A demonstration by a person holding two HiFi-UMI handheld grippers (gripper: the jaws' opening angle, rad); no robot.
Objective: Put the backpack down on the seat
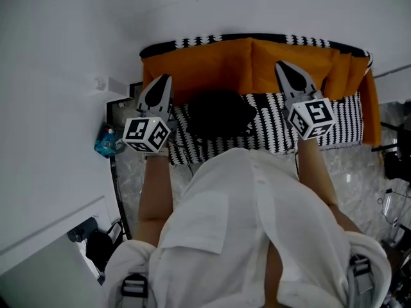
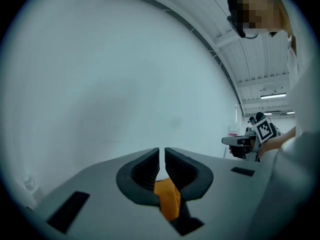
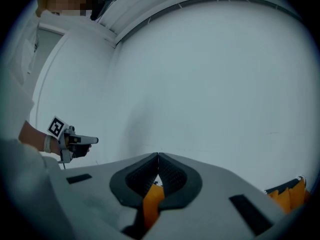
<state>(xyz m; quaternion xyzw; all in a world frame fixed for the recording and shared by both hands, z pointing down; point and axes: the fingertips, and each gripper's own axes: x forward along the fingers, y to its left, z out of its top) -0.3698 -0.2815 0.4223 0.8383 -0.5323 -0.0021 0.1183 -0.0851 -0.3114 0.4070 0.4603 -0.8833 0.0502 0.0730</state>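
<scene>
The black backpack (image 1: 218,114) lies on the black-and-white patterned seat (image 1: 340,117) of a sofa, against its orange back cushions (image 1: 237,66). My left gripper (image 1: 166,77) hangs just left of the backpack and my right gripper (image 1: 280,63) to its right, both raised and apart from it. In the left gripper view the left gripper (image 2: 162,151) points at a bare white wall, its jaws drawn together with only a thin slit and nothing between them. In the right gripper view the right gripper (image 3: 158,155) also faces the wall, its tips meeting on nothing.
A white wall stands behind the sofa. A dark side shelf with a blue item (image 1: 108,143) stands left of the sofa. Black gear (image 1: 99,246) sits on the floor at the lower left and dark equipment (image 1: 395,159) at the right edge. The floor is pale marble.
</scene>
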